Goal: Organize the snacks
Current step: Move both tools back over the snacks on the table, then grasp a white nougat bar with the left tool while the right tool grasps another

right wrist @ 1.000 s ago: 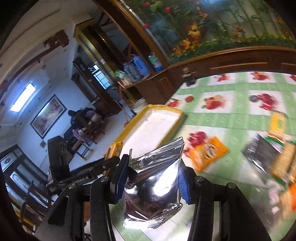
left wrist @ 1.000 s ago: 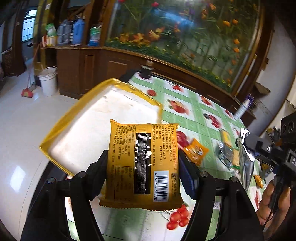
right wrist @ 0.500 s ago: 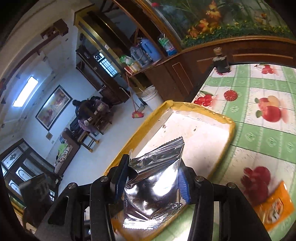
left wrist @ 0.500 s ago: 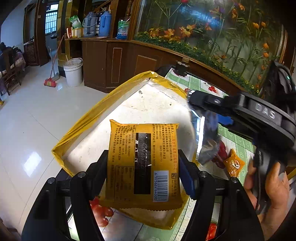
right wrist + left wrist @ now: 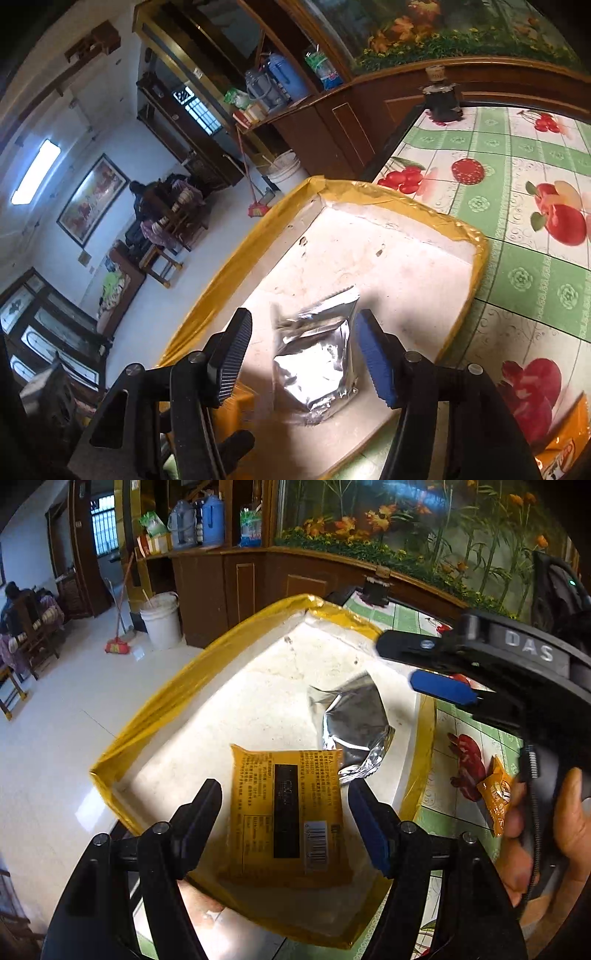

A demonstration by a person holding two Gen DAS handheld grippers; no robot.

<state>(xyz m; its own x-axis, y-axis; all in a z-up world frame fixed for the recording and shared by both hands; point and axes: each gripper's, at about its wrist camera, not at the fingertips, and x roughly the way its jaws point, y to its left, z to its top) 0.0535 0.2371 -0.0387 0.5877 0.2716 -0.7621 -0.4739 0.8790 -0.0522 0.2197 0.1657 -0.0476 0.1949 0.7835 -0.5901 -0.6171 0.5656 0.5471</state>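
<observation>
Both packets have just been let go into the shallow white tray with the yellow taped rim (image 5: 192,686). A second ago the flat orange snack packet (image 5: 286,812) was clamped in the left claw (image 5: 284,805) and the crinkled silver foil pouch (image 5: 314,362) in the right claw (image 5: 303,354); now both claws are opening, pads clear, and each packet lies on the tray floor. More snacks, among them a small orange sachet (image 5: 496,794), remain on the fruit-patterned tabletop (image 5: 524,206) to be fetched.
</observation>
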